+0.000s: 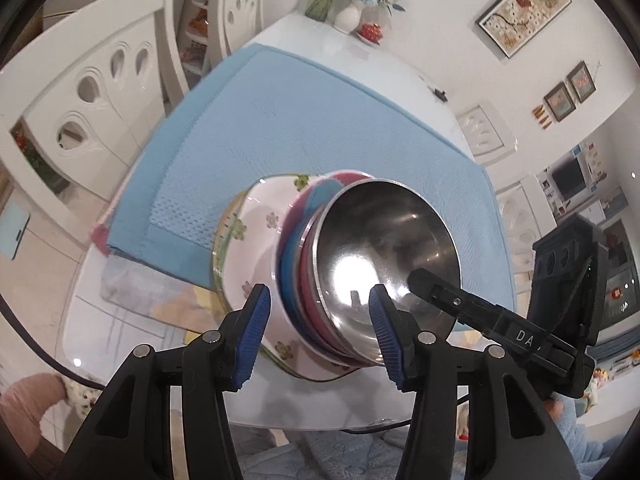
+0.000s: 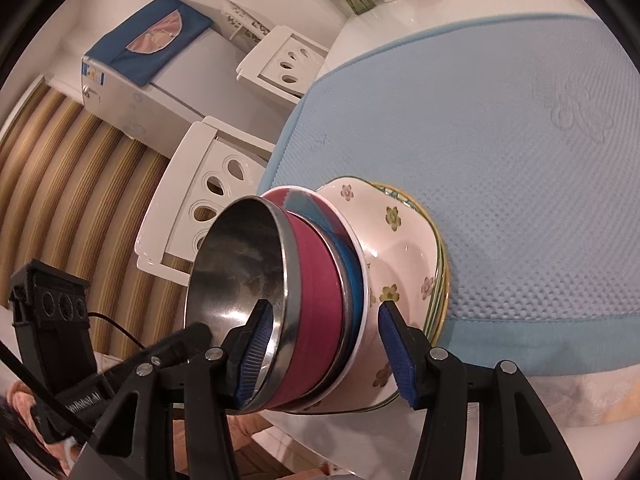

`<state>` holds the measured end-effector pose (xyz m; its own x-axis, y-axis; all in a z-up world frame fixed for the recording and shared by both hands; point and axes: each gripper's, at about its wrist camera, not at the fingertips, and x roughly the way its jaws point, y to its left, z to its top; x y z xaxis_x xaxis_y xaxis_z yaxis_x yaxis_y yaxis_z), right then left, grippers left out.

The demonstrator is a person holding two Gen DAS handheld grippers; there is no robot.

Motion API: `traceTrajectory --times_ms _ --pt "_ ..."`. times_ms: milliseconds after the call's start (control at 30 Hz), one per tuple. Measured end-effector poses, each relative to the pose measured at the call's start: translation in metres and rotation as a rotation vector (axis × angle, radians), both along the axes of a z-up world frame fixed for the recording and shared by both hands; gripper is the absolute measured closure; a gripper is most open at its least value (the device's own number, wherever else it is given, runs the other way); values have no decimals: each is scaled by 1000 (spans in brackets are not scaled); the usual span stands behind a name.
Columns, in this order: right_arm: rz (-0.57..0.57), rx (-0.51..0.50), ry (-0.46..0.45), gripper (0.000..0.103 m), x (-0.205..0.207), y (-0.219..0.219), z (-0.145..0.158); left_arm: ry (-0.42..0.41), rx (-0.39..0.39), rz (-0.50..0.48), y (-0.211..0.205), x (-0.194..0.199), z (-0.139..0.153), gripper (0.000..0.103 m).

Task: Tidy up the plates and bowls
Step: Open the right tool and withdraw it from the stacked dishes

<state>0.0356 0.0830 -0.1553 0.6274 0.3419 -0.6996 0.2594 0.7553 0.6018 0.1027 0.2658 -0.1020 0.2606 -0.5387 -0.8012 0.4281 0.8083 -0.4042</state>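
Note:
A stack of dishes stands on the blue mat (image 1: 280,112) near the table's front edge. Floral plates (image 1: 224,248) lie at the bottom, then a white floral bowl (image 1: 260,248), a blue bowl (image 1: 286,268), a magenta bowl (image 1: 310,280) and a steel bowl (image 1: 384,240) on top. My left gripper (image 1: 316,320) is open, its blue pads on either side of the stack's near rims. In the right wrist view my right gripper (image 2: 324,344) is open too, one pad inside the steel bowl (image 2: 240,268), the other beside the floral bowl (image 2: 400,248).
White chairs (image 1: 80,92) stand along the table's far side. A vase of flowers (image 1: 348,16) and a small red pot (image 1: 370,32) sit at the table's far end. A white appliance with a blue cloth (image 2: 148,40) stands by the wall.

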Motion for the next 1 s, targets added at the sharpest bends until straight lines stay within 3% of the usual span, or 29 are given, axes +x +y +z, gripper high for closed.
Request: traceTrajectory --times_ms 167,433,500,633,767,900,1000 --pt "19 -48 -16 48 -6 -2 11 -17 10 59 19 -8 5 49" --pt "-6 -59 -29 48 -21 -15 27 -79 134 122 41 -29 -1 49" --pt "6 -75 -49 48 -22 -16 35 -130 197 151 44 -37 1 47" --pt "114 -266 -126 48 -20 -3 64 -210 247 168 50 -50 8 39" --pt "303 -464 -213 48 -27 23 94 -213 252 202 53 -55 5 33" --pt "404 -534 -223 47 -35 43 95 -275 319 204 47 -62 1 31" --pt "439 -491 -158 47 -37 50 81 -326 317 206 41 -70 6 12"
